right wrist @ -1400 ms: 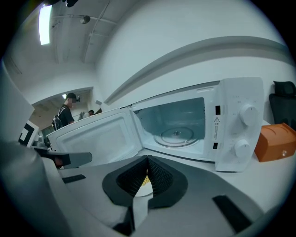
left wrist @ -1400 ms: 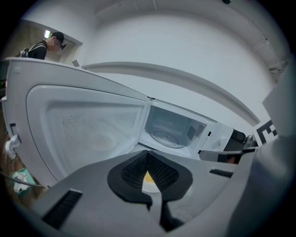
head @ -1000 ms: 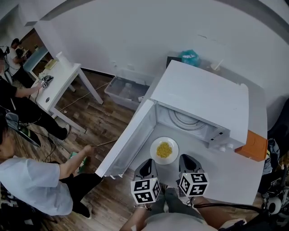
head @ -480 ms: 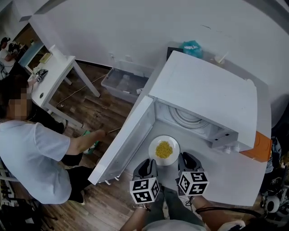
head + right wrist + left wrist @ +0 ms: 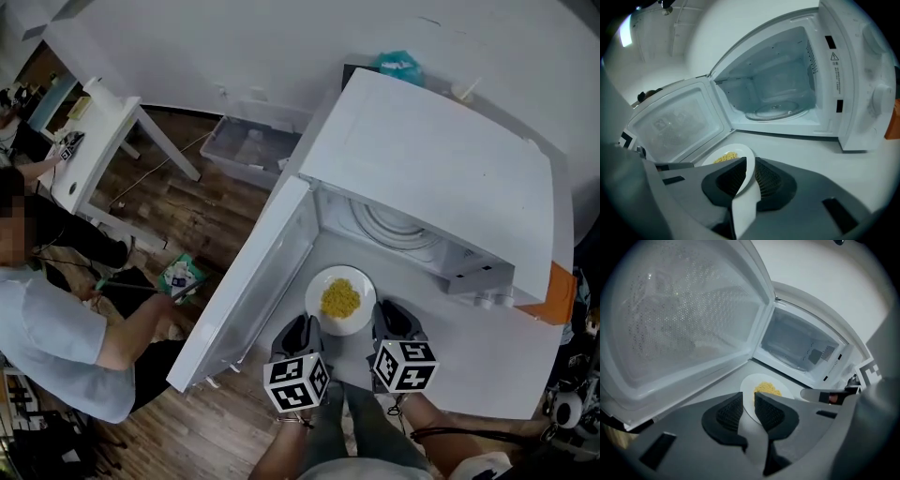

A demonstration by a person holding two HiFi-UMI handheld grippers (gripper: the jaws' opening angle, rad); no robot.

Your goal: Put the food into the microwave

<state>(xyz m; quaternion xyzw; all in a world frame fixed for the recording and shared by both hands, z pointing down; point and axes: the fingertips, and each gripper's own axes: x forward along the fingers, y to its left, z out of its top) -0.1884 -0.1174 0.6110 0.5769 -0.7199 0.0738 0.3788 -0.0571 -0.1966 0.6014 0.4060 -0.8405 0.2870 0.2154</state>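
Both left gripper and right gripper clamp the plate rim, presumably to hold food level for the microwave.

No readable text, brand or numbers. Only sign: a warning-triangle sticker on the microwave front frame, right of the cavity. Its fine print is illegible.

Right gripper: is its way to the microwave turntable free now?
Probably yes. The door stands wide open, the cavity looks empty, and nothing lies between the turntable and the plate the right gripper clamps.
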